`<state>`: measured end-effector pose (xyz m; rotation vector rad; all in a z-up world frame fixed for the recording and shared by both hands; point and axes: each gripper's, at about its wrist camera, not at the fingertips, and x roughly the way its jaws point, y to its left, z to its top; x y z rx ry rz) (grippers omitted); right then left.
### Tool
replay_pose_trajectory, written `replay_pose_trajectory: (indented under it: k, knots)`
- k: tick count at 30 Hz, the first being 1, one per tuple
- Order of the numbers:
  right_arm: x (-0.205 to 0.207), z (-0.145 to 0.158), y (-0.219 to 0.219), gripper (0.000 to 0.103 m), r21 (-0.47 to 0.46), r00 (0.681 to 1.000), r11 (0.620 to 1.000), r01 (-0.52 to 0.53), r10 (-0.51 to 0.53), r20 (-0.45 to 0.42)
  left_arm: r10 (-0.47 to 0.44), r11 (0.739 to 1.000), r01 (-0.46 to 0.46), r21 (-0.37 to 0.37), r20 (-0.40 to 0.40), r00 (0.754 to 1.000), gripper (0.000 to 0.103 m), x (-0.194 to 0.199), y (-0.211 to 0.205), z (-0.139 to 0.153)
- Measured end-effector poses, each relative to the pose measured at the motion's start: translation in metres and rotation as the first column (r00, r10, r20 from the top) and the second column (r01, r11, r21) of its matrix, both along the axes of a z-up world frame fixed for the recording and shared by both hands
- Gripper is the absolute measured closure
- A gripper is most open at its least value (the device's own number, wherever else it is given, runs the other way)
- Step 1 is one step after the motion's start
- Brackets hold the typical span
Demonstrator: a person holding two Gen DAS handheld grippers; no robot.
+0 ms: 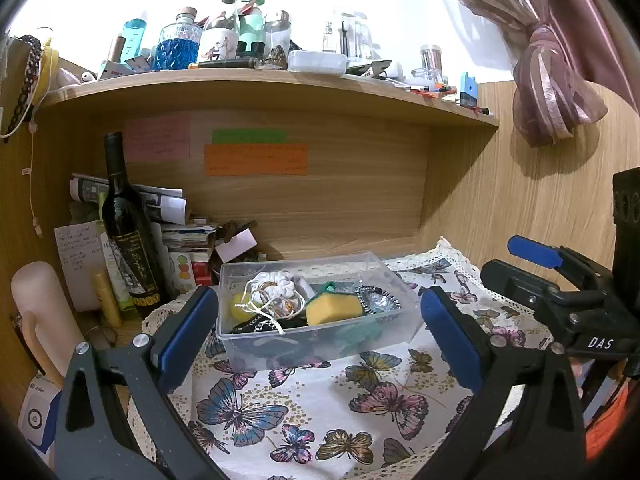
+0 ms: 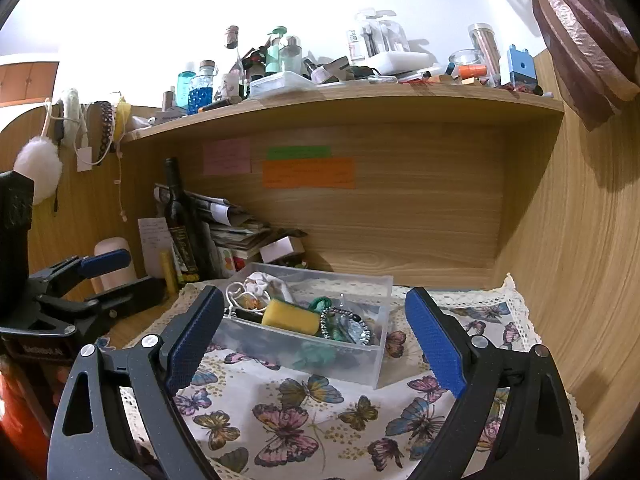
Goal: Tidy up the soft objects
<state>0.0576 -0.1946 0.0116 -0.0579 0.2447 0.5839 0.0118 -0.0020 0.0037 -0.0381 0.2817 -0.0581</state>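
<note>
Resting on a butterfly-print cloth (image 1: 320, 408), a clear plastic box (image 1: 280, 344) is seen at the centre of the left wrist view, filled with a yellow sponge (image 1: 334, 309), a white drawstring pouch (image 1: 276, 288) and a beaded piece (image 1: 378, 300). The left gripper (image 1: 318, 334) is spread wide and empty, the box framed between its blue ribbed pads (image 1: 188, 332). At 3 o'clock the right gripper (image 1: 516, 264) is glimpsed.

From the right wrist, the same box (image 2: 372, 364) is shown at 12 o'clock of the right gripper (image 2: 316, 338), likewise held wide, nothing gripped. A dark wine bottle (image 2: 180, 220) is placed at 10 o'clock.
</note>
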Motion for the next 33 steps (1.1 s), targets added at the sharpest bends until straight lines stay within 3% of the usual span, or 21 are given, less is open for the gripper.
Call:
replay_pose_trajectory:
  k: [33]
  knots:
    - [-0.0024, -0.0003, 0.0023, 0.007, 0.016, 1.000, 1.000, 0.001, -0.001, -0.008, 0.021, 1.000, -0.021, 0.000, 0.009, 1.000, 0.000, -0.0026, -0.0037, 0.0026]
